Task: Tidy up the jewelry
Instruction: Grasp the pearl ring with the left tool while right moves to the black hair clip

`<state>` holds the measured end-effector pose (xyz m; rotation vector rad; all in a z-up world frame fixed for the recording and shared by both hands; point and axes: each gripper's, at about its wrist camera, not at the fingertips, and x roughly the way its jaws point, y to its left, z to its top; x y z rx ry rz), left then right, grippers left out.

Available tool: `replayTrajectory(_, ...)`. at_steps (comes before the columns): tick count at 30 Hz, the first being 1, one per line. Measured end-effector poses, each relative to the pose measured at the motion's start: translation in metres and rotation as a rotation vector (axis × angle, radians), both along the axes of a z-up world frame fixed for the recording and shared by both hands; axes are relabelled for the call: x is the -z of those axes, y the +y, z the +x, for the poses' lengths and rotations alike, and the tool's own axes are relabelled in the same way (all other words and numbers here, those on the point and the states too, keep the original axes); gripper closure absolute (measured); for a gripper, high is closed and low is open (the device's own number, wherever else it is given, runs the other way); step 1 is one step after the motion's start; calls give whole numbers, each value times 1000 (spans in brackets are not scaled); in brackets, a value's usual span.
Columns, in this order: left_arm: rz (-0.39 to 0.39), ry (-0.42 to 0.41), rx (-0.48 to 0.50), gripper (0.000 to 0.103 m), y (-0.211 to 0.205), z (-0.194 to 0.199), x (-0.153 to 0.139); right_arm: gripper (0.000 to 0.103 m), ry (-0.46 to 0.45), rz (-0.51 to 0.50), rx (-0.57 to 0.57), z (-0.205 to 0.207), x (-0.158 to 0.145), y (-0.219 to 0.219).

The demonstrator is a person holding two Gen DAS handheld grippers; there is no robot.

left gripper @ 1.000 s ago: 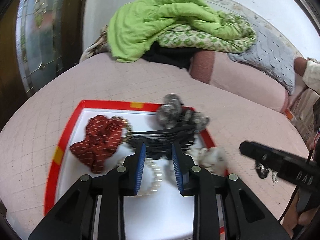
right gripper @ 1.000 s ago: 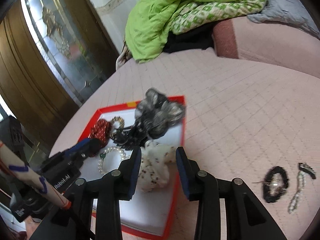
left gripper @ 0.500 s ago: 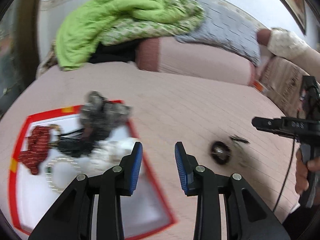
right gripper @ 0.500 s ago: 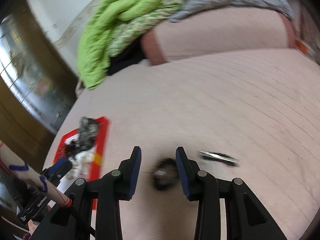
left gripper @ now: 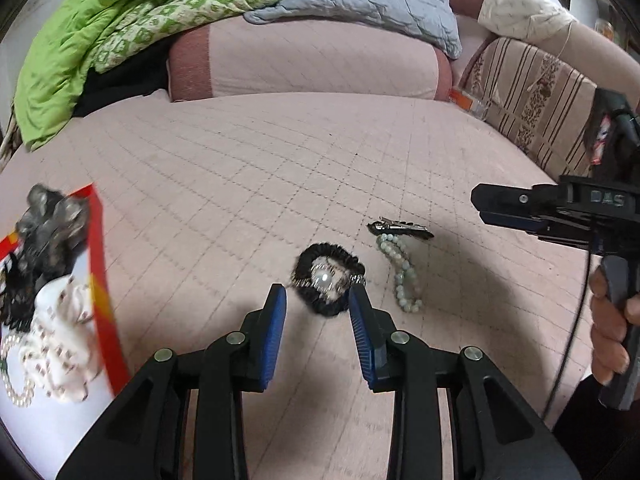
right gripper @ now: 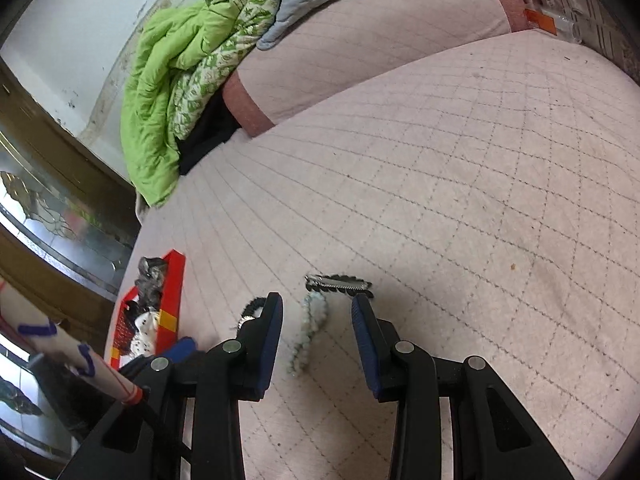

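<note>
Your left gripper [left gripper: 317,300] hangs with its blue pads spread and empty, framing a black scrunchie with a pearl centre [left gripper: 328,280] that lies on the bed just beyond the tips. Your right gripper [right gripper: 317,308] is likewise spread wide and holds nothing; a pale green bead bracelet [right gripper: 310,330] lies between its fingers, and a toothed hair clip [right gripper: 340,283] sits just beyond, touching the beads' far end.

To do this pick well, lower the left pads straight down either side of the scrunchie's ring and pinch the fabric, not the pearl (which looks slippery). Keep clear of the bracelet close by on its right.

The red-rimmed white tray [left gripper: 105,288] waits at the near left, already holding hair ties and a string of pearls.

The surface is a pink quilted bedcover [left gripper: 280,168], soft and yielding. At the far end lie a bolster, a green blanket [left gripper: 100,12] and a grey quilt.
</note>
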<state>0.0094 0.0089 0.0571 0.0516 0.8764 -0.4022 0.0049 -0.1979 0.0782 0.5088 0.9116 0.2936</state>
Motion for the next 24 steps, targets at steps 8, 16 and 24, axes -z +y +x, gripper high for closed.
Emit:
replayTrajectory(8,93,25,3,87,-29,25,23,64,-5,40,-30,1,0,2)
replayTrajectory(16,157,43,1,87,-34,37,35,64,-15,56,-29,1,-4,-3)
replayTrajectory(24,137,-68,-31,88,-28,15,20,64,-15,32,-17,1,-4,-6)
